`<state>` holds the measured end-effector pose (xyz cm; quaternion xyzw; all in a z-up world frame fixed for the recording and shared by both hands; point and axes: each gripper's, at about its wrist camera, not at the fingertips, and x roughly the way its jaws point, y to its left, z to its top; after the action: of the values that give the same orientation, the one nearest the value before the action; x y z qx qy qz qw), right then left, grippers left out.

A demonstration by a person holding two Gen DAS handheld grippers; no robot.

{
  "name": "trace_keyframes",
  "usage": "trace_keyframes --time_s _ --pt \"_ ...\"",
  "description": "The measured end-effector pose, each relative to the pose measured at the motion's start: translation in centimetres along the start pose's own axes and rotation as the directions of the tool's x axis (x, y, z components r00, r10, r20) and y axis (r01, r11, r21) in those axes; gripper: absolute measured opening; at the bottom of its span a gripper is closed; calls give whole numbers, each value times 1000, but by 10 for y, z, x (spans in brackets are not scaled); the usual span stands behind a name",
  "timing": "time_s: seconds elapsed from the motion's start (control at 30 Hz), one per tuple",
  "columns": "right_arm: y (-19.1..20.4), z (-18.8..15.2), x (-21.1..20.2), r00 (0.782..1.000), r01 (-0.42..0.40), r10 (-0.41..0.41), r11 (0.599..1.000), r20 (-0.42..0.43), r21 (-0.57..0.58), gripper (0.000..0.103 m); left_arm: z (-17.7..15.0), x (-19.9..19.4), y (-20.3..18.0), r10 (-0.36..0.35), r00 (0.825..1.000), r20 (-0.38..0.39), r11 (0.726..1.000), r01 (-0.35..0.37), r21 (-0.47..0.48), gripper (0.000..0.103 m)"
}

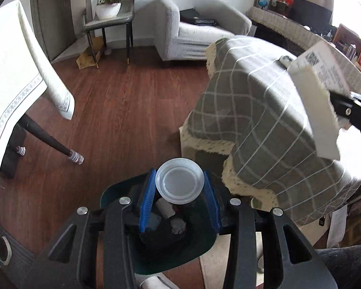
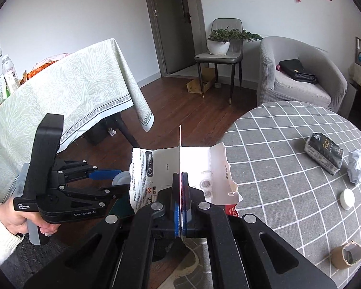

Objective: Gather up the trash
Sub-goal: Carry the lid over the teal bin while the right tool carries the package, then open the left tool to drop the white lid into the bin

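My left gripper (image 1: 179,185) is shut on a clear plastic lid (image 1: 179,183), held between its blue pads over a dark green trash bin (image 1: 199,243) that holds crumpled paper and other scraps. My right gripper (image 2: 180,202) is shut on a torn white cardboard package (image 2: 156,168); the package also shows at the right of the left wrist view (image 1: 317,103). In the right wrist view the left gripper (image 2: 108,175) is to the left with the lid (image 2: 120,178). On the round checked table (image 2: 288,144) lie a black tissue pack (image 2: 323,156), a crumpled paper ball (image 2: 358,169), a white cap (image 2: 347,198) and a cardboard tube (image 2: 346,255).
A dining table with a pale green cloth (image 2: 60,91) stands at the left, its leg (image 1: 50,142) near the bin. A grey armchair (image 2: 300,72), a chair with a potted plant (image 2: 219,45) and a flat cardboard box (image 2: 199,84) are at the back, on wood floor (image 1: 120,96).
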<state>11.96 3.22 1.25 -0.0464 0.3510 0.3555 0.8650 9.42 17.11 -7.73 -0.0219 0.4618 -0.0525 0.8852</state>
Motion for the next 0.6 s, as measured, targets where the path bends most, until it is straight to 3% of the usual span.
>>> trace_keyframes --time_s 0.27,0.6 --pt "32 8 36 998 -41 39 998 -55 -40 2 -24 24 22 2 996 -93 1000 -3 -14 42" --pt "52 14 79 990 -54 47 997 -131 -51 2 -53 59 54 20 977 -214 999 -30 -44 43"
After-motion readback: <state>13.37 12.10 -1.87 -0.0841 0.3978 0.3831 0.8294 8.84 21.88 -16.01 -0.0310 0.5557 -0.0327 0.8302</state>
